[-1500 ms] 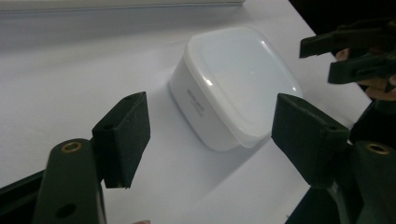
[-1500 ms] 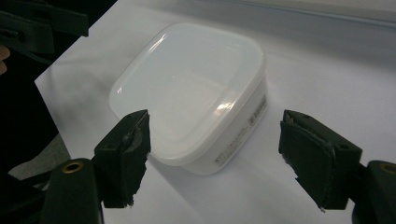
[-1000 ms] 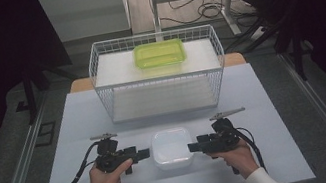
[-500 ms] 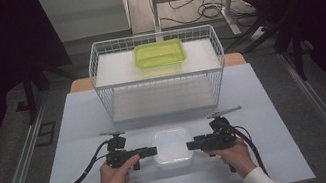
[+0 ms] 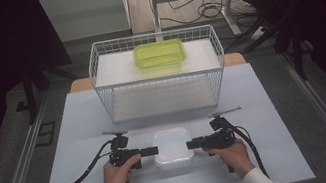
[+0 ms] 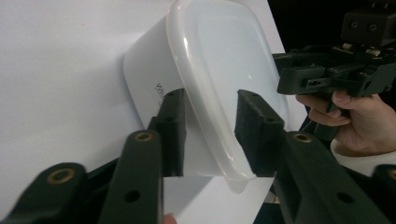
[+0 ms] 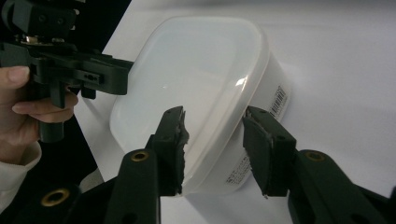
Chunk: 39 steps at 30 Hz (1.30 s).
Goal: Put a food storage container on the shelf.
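A white lidded plastic container (image 5: 173,146) rests on the white table near the front edge. My left gripper (image 5: 153,150) comes at it level from the left, my right gripper (image 5: 190,144) from the right. In the left gripper view the jaws (image 6: 209,100) straddle the lid's rim, one beside the container (image 6: 219,56) wall and one over the lid. The right gripper (image 7: 212,119) straddles the opposite rim of the container (image 7: 187,74) the same way, with a gap at one pad. Both pairs of jaws have just been closing around the rim.
A white wire basket (image 5: 158,78) stands on the table behind the container. A translucent green lidded box (image 5: 159,53) lies on the white shelf inside it. Black cables (image 5: 75,180) trail from both grippers. Dark floor lies past the table's edges.
The left gripper has moved right and down to the container's left side. Both pairs of jaws have narrowed around the container's rim. The container has not moved.
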Motion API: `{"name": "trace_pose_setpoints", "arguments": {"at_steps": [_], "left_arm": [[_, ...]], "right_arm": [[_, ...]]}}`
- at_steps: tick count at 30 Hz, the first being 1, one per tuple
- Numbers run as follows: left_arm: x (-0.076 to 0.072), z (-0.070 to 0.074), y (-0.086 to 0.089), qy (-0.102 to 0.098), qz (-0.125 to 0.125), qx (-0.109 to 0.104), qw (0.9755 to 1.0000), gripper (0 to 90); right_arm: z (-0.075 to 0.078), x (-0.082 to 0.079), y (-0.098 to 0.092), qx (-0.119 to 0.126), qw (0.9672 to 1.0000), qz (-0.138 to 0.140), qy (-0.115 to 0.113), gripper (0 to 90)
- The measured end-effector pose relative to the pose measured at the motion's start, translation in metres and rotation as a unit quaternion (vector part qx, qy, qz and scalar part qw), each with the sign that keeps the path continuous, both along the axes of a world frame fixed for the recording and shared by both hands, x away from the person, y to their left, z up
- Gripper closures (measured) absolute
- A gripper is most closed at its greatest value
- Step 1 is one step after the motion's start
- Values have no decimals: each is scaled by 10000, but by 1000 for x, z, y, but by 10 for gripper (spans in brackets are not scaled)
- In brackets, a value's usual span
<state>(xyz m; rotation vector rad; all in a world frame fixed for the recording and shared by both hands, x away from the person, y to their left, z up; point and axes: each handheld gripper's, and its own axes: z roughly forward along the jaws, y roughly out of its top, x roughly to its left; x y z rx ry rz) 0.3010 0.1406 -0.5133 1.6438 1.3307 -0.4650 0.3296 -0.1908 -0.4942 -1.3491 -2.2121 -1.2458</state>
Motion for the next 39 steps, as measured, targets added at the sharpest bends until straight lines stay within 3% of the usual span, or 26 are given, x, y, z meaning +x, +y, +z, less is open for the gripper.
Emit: {"name": "trace_pose_setpoints", "arguments": {"at_steps": [10,15,25,39], "left_arm": [[-3,2,2,-4,58,-24,10000,698],[-8,4,4,-31,65,-100,9999,734],[-11,9,7,-215,75,-27,9997,770],[-12,14,8,-394,47,10,9992,785]], "right_arm": [[-2,1,-6,313,9984,-252,405,672],[1,-2,-8,378,9980,-246,444,709],[9,-7,-10,517,9982,-126,281,781],[13,-8,-11,528,9986,-48,51,792]]}}
